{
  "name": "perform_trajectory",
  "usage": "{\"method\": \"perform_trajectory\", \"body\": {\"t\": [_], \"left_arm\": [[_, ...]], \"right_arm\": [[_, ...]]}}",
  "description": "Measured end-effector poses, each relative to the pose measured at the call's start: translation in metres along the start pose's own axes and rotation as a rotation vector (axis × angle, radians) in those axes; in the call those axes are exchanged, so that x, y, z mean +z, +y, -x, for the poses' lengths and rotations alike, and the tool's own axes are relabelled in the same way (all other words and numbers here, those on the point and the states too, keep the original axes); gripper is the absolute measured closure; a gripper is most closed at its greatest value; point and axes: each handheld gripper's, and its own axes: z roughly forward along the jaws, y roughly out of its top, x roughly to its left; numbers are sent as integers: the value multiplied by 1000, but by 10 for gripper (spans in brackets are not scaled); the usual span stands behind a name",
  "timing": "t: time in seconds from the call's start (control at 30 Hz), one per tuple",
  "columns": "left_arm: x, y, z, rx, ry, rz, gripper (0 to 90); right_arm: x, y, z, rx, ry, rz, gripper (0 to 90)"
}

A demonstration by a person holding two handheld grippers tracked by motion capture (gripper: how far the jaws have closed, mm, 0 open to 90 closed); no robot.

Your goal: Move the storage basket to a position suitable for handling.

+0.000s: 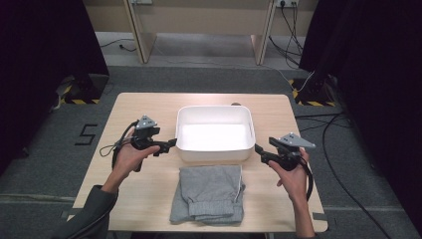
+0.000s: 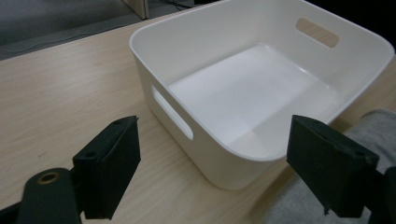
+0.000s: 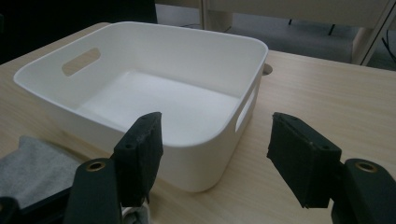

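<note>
A pale wooden table with rounded corners stands on grey carpet, dark curtains hanging to either side of it. Beyond its far edge run the legs of light wooden furniture, and black cables trail over the floor at the right. Yellow-and-black hazard tape marks the floor near both far corners.

A white plastic bin with slot handles in its short walls sits at the middle of the table, closer to the far edge, and is empty. Just in front of it, by the near edge, lies a folded grey garment with ribbed cuffs.

The left gripper hovers just beside the bin's left wall, jaws apart with nothing between them. The right gripper hangs just off the bin's right wall, jaws likewise spread and empty. Neither touches the bin.
</note>
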Motion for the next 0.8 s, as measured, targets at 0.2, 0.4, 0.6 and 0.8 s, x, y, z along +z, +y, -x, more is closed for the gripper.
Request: {"method": "perform_trajectory", "body": {"t": [0.2, 0.4, 0.6, 0.8], "left_arm": [[-17, -16, 7, -3, -22, 10, 162], [-25, -42, 11, -14, -46, -17, 153], [-28, -68, 18, -30, -64, -29, 149], [-28, -75, 24, -12, -64, -44, 149]], "right_arm": [[-8, -11, -1, -5, -1, -15, 358], [-12, -21, -6, -18, -3, -34, 357], [-14, -29, -14, -38, 13, -42, 351], [-13, -32, -20, -47, 26, -51, 349]]}}
